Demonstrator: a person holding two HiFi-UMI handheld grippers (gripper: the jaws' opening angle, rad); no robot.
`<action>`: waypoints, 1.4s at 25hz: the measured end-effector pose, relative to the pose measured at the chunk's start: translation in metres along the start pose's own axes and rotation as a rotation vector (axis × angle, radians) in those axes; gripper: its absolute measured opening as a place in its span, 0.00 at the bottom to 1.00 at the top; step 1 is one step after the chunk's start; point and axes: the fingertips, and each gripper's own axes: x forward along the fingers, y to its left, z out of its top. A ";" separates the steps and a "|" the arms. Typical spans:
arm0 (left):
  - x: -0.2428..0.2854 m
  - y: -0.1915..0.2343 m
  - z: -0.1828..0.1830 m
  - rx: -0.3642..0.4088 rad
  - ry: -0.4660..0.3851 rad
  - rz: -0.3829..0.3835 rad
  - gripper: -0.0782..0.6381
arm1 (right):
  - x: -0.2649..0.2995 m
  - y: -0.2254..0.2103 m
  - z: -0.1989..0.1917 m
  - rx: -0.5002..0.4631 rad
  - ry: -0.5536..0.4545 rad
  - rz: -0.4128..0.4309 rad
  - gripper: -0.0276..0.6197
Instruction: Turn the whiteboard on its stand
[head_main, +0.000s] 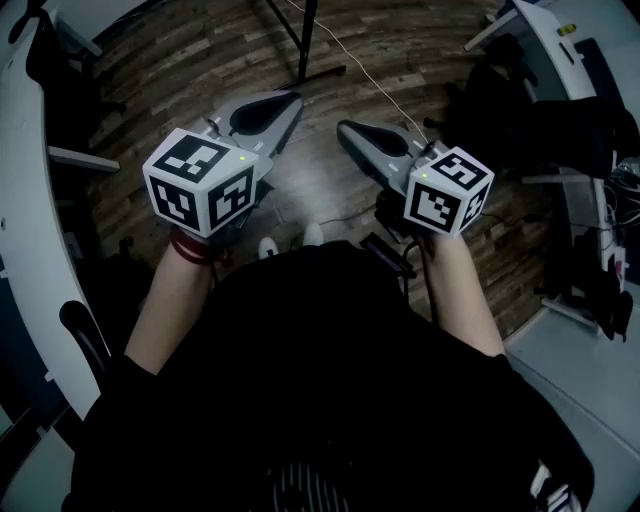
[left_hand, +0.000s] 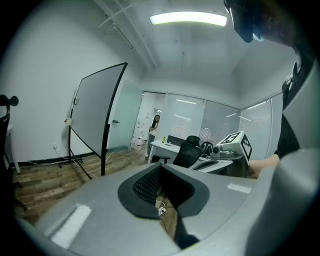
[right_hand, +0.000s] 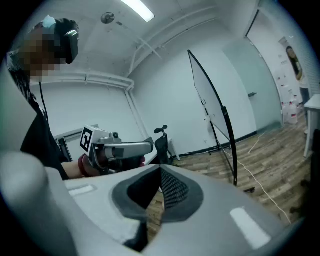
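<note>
The whiteboard (left_hand: 97, 107) is a large pale panel in a black frame, tilted on a black tripod stand (left_hand: 80, 160) on the wood floor, well ahead of me. The right gripper view shows the whiteboard (right_hand: 212, 100) edge-on at the right. In the head view only the stand's legs (head_main: 305, 45) appear at the top. My left gripper (head_main: 285, 102) and right gripper (head_main: 350, 130) are held side by side at waist height, far short of the board. Both are shut and hold nothing. The left gripper (left_hand: 161, 167) and right gripper (right_hand: 160, 172) each show pads meeting.
A white cable (head_main: 372, 78) runs across the floor from the stand. A curved white desk (head_main: 22, 210) borders the left, more desks and dark gear (head_main: 560, 110) the right. Office chairs (left_hand: 189, 150) and a person (left_hand: 154, 127) are at the far end of the room.
</note>
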 end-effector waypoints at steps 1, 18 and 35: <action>0.002 0.001 0.001 -0.001 -0.006 0.004 0.12 | 0.001 -0.001 0.001 -0.015 -0.001 -0.002 0.05; 0.036 -0.019 0.004 0.016 -0.033 0.040 0.12 | -0.023 -0.004 0.036 -0.202 -0.109 -0.005 0.05; 0.093 -0.023 0.015 0.002 -0.036 0.000 0.12 | -0.057 -0.077 0.039 -0.129 -0.109 -0.074 0.05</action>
